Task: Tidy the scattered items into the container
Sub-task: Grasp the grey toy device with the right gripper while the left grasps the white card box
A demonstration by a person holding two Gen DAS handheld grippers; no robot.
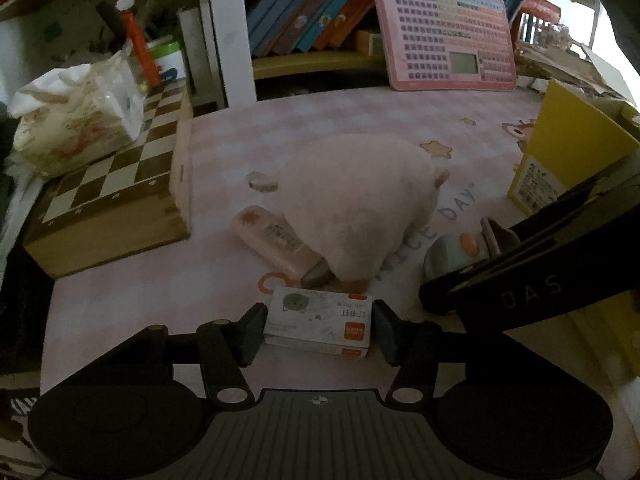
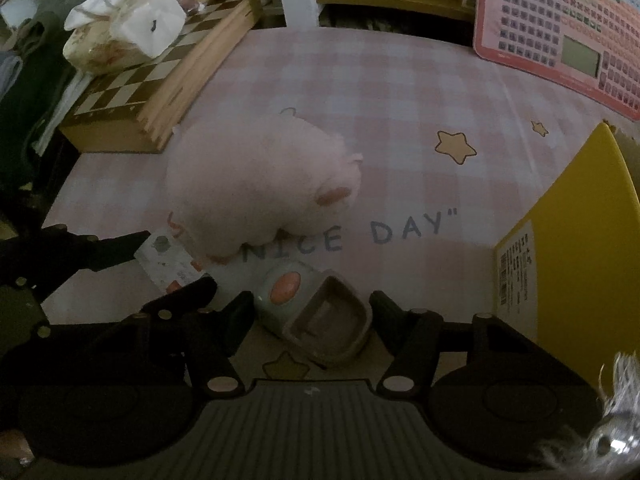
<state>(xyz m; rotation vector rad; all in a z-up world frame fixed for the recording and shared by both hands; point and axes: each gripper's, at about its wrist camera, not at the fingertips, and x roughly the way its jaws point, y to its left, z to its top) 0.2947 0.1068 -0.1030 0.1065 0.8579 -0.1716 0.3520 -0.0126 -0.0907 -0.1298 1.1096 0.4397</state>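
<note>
1. Left gripper (image 1: 319, 330), left wrist view: jaws partly closed around a small white staple box (image 1: 318, 326) lying flat on the pink checked mat (image 1: 360, 120). The left pad meets the box's left end; the right pad stands at its right end, and contact there cannot be told for sure. The box rests on the mat.

2. Right gripper (image 2: 311, 326), right wrist view: jaws partly closed, one on either side of a pale green gadget (image 2: 316, 312) with an orange button and a grey tray-like end. A narrow gap shows on each side, so the pads do not grip it. The gadget lies on the mat just below the printed words "NICE DAY".

3. Plush toy (image 1: 360, 204): pale pink, lying on the mat in the middle, just beyond both grippers. It partly covers a pink tube (image 1: 276, 240) that lies beside the staple box.

4. Yellow box (image 2: 580, 248): open container standing at the right edge of the mat, near the right gripper, a white label on its lower wall. Its contents cannot be seen.

5. Chessboard (image 1: 116, 196): wooden case at the left edge of the mat, with a tissue pack (image 1: 76, 120) resting on its far end.

6. Pink keyboard toy (image 1: 448, 32): propped tilted against a shelf of books (image 1: 304, 8) at the far side of the mat.
</note>
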